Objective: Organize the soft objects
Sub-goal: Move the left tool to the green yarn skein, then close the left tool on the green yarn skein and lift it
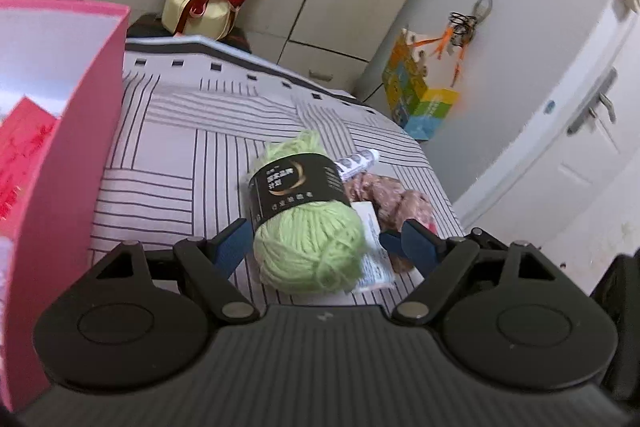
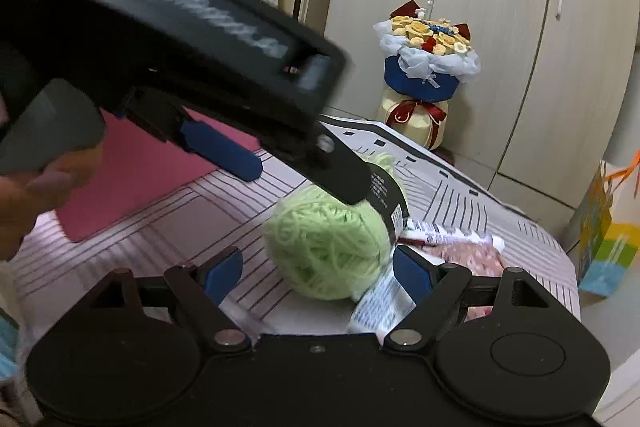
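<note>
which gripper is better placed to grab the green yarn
Left, though it's close. The left gripper frames the green yarn squarely between open jaws; the right gripper sits off toward its end.

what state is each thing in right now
left hand-held gripper: open, astride the green yarn
right hand-held gripper: open, astride the same ball
green yarn: lying on the bed, label band on
pink box: open
wardrobe doors: shut

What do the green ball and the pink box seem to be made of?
Green ball: soft matte yarn, probably wool or acrylic; wound strands show, with a glossy black paper band around it. Pink box: likely stiff matte cardboard, with flat thin walls.
</note>
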Tool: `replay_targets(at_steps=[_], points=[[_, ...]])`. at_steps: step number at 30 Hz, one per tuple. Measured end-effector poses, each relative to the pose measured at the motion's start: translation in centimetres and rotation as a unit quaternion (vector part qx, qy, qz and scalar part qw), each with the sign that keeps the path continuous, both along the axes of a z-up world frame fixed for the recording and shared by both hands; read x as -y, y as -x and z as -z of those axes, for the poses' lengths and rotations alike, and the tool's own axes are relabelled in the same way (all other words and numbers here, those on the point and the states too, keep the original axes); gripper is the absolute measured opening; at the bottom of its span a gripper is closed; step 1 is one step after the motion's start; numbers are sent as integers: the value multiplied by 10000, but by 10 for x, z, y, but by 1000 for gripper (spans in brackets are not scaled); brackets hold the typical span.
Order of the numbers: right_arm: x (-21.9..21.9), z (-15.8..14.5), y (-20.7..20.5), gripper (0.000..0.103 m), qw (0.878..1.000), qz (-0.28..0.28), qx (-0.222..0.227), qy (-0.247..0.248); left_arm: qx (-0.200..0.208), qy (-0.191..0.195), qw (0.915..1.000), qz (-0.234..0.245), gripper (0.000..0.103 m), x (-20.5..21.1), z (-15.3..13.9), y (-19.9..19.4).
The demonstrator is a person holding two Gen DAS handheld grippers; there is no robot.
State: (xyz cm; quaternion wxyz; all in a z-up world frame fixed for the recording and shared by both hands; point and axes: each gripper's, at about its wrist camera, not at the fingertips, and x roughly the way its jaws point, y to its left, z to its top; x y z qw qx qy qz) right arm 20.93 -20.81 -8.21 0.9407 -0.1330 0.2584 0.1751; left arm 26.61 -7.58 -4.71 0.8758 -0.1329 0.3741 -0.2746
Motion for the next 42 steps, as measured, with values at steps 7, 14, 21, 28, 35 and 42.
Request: replay_targets(at_steps=[7, 14, 21, 28, 35, 42], points=[[-4, 12, -21, 87, 9997, 175, -158, 21, -314, 284, 9987, -274, 79, -2, 23, -18], [-6, 18, -28, 88, 9995, 303, -114, -35, -552, 453, 9968, -346, 68, -2, 40, -25], [-5, 22, -24, 77, 9987, 450, -61, -226, -459, 488, 9975, -240, 55, 0, 43, -22], [0, 15, -17, 64, 9963, 580, -143, -613, -237, 382, 9988, -205, 55, 4, 34, -8], [-4, 11, 6, 64, 9933, 633, -189, -945, -79, -166, 9998, -82, 55, 7, 19, 17], [-5, 11, 31, 64, 9853, 568, -516, -1525, -111, -654, 9977, 109, 61, 5, 9, 48]])
